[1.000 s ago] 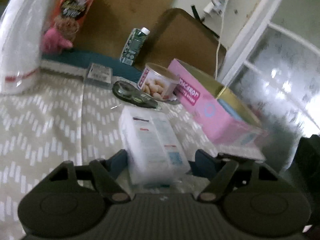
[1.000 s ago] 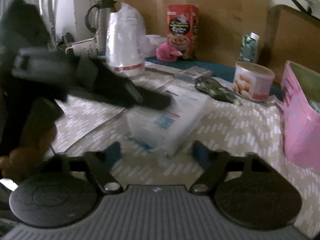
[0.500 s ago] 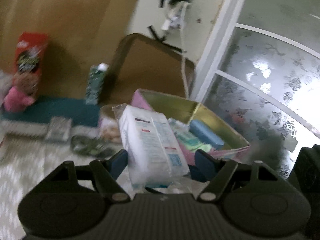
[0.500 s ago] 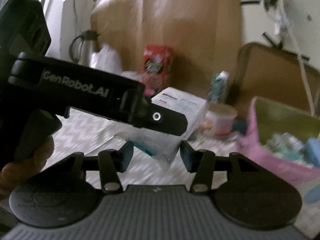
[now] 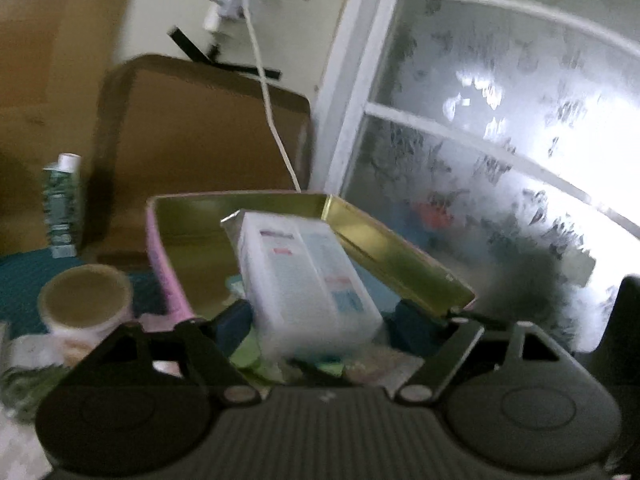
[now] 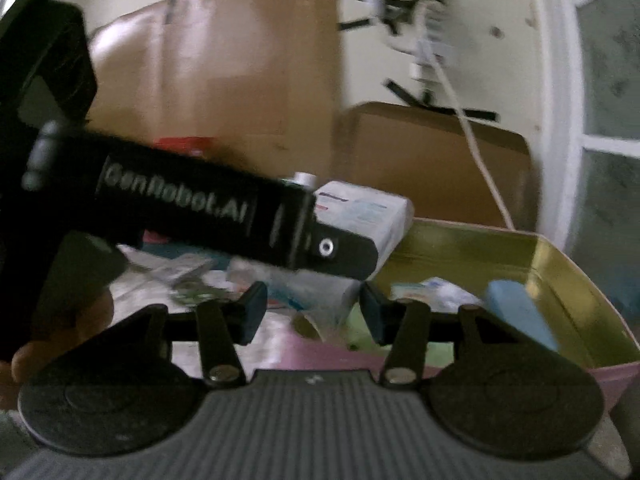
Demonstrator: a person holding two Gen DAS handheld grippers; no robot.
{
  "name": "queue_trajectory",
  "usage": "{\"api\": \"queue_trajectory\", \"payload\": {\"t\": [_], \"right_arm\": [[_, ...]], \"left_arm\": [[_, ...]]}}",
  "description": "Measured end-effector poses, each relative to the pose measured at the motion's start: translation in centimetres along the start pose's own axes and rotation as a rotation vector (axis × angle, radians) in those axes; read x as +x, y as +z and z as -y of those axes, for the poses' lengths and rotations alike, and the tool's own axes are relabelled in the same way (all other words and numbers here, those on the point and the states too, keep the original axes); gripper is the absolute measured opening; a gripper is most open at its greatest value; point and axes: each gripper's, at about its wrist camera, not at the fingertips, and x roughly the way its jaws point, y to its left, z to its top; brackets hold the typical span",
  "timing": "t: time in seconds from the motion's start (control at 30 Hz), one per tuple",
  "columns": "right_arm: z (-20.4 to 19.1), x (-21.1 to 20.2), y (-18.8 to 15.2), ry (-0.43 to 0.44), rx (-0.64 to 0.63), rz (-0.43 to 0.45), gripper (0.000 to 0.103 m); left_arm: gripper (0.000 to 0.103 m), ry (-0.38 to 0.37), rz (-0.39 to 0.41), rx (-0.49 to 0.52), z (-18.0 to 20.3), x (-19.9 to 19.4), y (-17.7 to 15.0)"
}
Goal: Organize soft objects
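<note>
Over the open pink box, the left gripper pinches the white pack lengthwise, pointing away, while the right gripper waits half open, holding nothing.

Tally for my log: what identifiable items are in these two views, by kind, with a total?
Pink tin: 1
Soft packs: 2 (white tissue pack in the left gripper, blue pack inside the tin)
Round can: 1
Green carton: 1
Total: 5; other tin contents too blurred to count.
</note>
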Motion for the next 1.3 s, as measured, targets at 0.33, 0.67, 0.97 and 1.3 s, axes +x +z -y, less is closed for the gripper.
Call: {"api": "queue_trajectory", "payload": {"t": [0.33,0.67,0.97,1.3], "right_arm": [[3.1,2.8,-1.5,-0.196,0.119,-0.065,0.067],[-2.7,-2.7,-1.4,-0.135,0.123,0.166,0.069],[-10.2,0.2,-2.9,0.065,0.073,0.018,0.069],[-13.9,4.5,-3.4,0.112,0.066,-0.129,0.069]], "left_arm": [[0.093,0.085,0.019,-0.050,-1.2,-0.2,-0.6],[0.096,0.157,0.133,-0.149,-5.8,-10.0,-3.6],[0.096,0.455,0.097,-0.169,-11.9,-16.0,-9.8],[0.097,0.483,0.083,-0.267,-15.5,-16.9,-12.1]]}}
